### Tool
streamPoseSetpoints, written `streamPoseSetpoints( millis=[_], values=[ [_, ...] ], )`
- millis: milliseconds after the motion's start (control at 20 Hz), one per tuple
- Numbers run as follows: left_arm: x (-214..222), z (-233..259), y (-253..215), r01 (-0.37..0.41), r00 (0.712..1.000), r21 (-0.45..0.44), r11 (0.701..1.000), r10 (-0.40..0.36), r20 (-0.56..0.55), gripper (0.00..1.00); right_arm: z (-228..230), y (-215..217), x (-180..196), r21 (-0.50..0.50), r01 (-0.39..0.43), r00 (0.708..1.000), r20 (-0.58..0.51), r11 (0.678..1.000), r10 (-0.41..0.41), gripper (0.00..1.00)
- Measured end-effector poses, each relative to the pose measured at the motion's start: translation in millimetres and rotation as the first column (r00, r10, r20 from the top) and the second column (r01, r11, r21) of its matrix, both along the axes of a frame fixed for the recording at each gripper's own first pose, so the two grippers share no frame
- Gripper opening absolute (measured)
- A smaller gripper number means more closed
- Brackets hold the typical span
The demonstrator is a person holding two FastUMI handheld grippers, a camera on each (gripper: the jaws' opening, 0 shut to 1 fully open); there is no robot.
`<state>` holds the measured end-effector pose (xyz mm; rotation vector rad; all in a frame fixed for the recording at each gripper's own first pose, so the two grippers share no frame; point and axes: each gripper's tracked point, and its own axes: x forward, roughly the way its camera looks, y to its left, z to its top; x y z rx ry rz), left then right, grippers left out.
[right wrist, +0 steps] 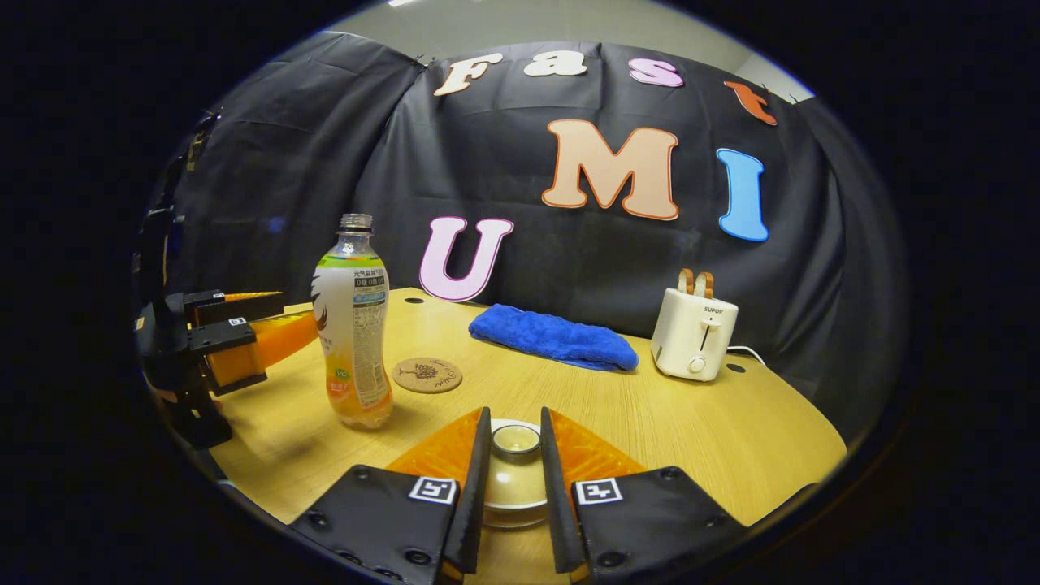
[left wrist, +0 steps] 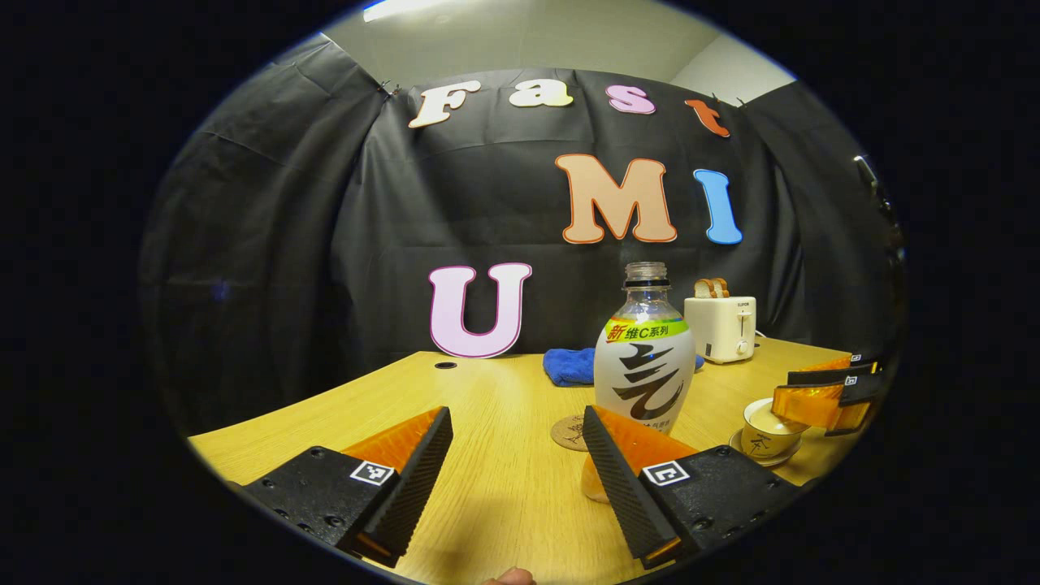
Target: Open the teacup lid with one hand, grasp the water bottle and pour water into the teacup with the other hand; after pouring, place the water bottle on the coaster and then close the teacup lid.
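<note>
Wooden desk (right wrist: 731,439) carries everything, light grain, booth cloth behind.

Blue towel (right wrist: 552,335) lies folded toward the back of the desk, between water bottle and toaster in the right gripper view. White toaster (right wrist: 695,333) stands at the right of it, two slices of bread sticking up from its slots.

Water bottle (left wrist: 644,357) stands upright on the desk, cap off, a little orange liquid at the bottom. Left gripper (left wrist: 516,455) is spread wide and holds nothing; the bottle sits just beyond its right finger (touching or not: cannot tell).

Teacup (left wrist: 764,435) rests on its saucer near the front right of the desk in the left gripper view. Right gripper (right wrist: 514,455) is clamped on the teacup lid (right wrist: 515,475), both fingers pressing the lid from either side (knob visible between them).

Round coaster (right wrist: 427,374) lies flat just beside the bottle, bare, a dark drawing on top.
</note>
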<state>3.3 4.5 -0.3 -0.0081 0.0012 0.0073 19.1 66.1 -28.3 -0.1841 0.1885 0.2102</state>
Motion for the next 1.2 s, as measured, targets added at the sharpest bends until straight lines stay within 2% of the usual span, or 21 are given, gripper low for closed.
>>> streamPoseSetpoints(
  millis=[200, 250, 600, 800, 1200],
  values=[
    [0.6, -0.8, -0.1, -0.002, 1.000, -0.001, 1.000, 0.002, 0.000, 0.94, -1.3, 0.1, 1.2, 0.006, -0.002, 1.000, -0.003, 1.000, 0.003, 0.33],
    [0.7, -0.2, 0.1, -0.003, 1.000, 0.000, 1.000, 0.003, -0.001, 0.94, -1.3, -0.2, 2.4, 0.024, -0.006, 1.000, 0.003, 1.000, 0.005, 0.27],
    [-1.0, -1.2, 6.8, -0.044, 0.999, 0.001, 0.999, 0.044, -0.002, 0.95, 2.9, 2.9, 2.6, 0.099, -0.018, 1.000, 0.001, 0.995, 0.018, 0.29],
    [-5.1, -0.2, 3.4, -0.026, 1.000, 0.000, 1.000, 0.026, 0.000, 0.94, 12.9, -3.1, 4.9, 0.113, -0.008, 1.000, 0.025, 0.994, 0.005, 0.27],
    [-24.0, 0.3, -2.9, 0.007, 1.000, 0.000, 1.000, -0.007, -0.001, 0.95, 28.5, -30.0, 3.1, 0.150, 0.050, 0.996, 0.065, 0.987, -0.061, 0.28]
  ],
)
